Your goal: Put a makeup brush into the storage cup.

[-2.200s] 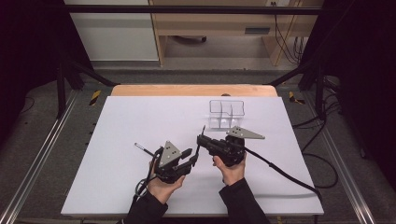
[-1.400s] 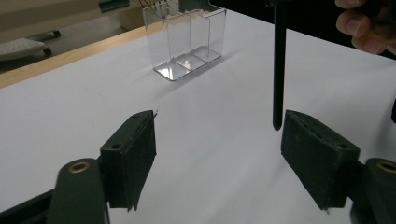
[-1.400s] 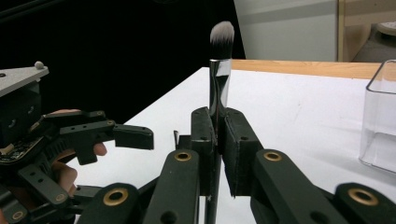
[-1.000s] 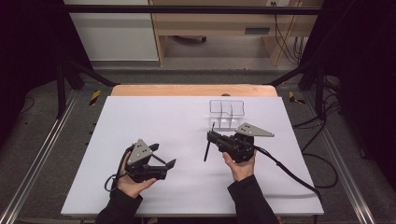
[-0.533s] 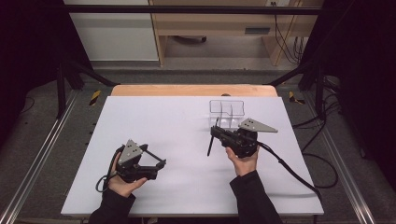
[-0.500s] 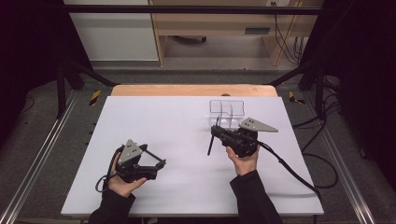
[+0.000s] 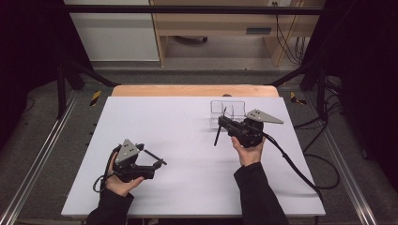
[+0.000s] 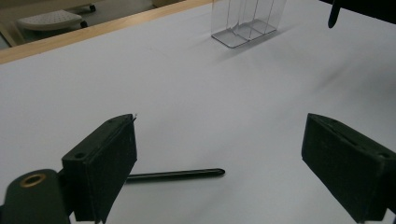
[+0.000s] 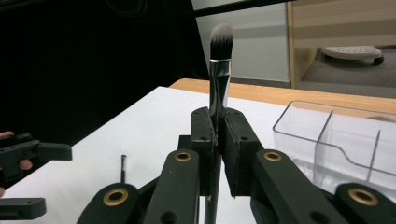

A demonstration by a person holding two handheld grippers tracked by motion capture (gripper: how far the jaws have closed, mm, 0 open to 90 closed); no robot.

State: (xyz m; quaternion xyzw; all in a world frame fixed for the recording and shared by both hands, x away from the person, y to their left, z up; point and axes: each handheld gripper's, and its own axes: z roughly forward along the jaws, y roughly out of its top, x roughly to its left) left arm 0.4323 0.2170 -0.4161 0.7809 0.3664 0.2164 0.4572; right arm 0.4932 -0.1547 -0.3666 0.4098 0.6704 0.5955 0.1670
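A big white tabletop (image 7: 187, 140) fills the middle of the high view. A strip of bare wood (image 7: 195, 90) shows along its far edge. Around it the floor is grey, with metal rails down each side and black cables on the right. Past the far edge stands a pale wooden bench (image 7: 220, 23) next to a white cabinet (image 7: 112, 33). The rest of the room is dark.

A clear plastic box (image 7: 227, 112) with dividers stands near the far right corner of the tabletop. Nothing lies between it and the right gripper (image 7: 224, 123), which is just beside it on the near side.

The right gripper has its jaws squeezed tight on a makeup brush (image 9: 219, 70). In the right gripper view the brush stands straight up, with its soft grey tip on top.

The left gripper (image 7: 159, 162) is near the near left corner, with its jaws spread wide apart and nothing between them. A thin black stick (image 8: 175, 175) lies flat on the tabletop just in front of it, partly hidden behind one jaw in the left gripper view.
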